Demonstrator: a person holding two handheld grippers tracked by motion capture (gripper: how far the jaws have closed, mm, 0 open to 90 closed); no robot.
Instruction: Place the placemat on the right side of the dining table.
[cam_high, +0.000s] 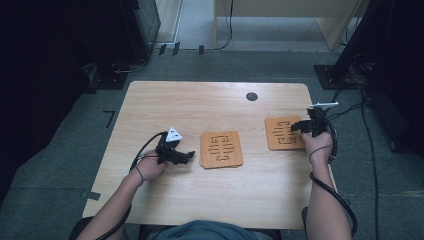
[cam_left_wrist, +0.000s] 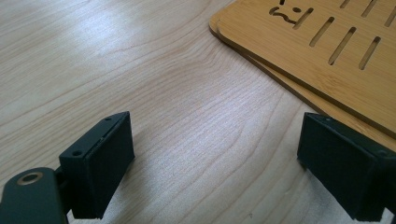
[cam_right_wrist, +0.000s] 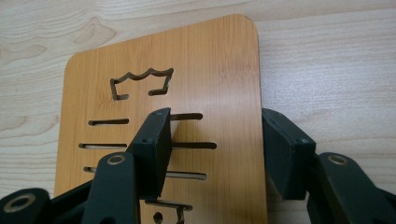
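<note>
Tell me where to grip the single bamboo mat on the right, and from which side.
Likely best: the right long edge of the bamboo mat, approached from the table's right side. It lies flat and thin, and the right gripper already straddles that edge, one jaw above the slotted face, one off the edge.

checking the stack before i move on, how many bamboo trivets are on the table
3 that I can see. Two are stacked mid-table: the top trivet on the lower trivet, by the left gripper. The single trivet lies under the right gripper. More could be hidden underneath.
</note>
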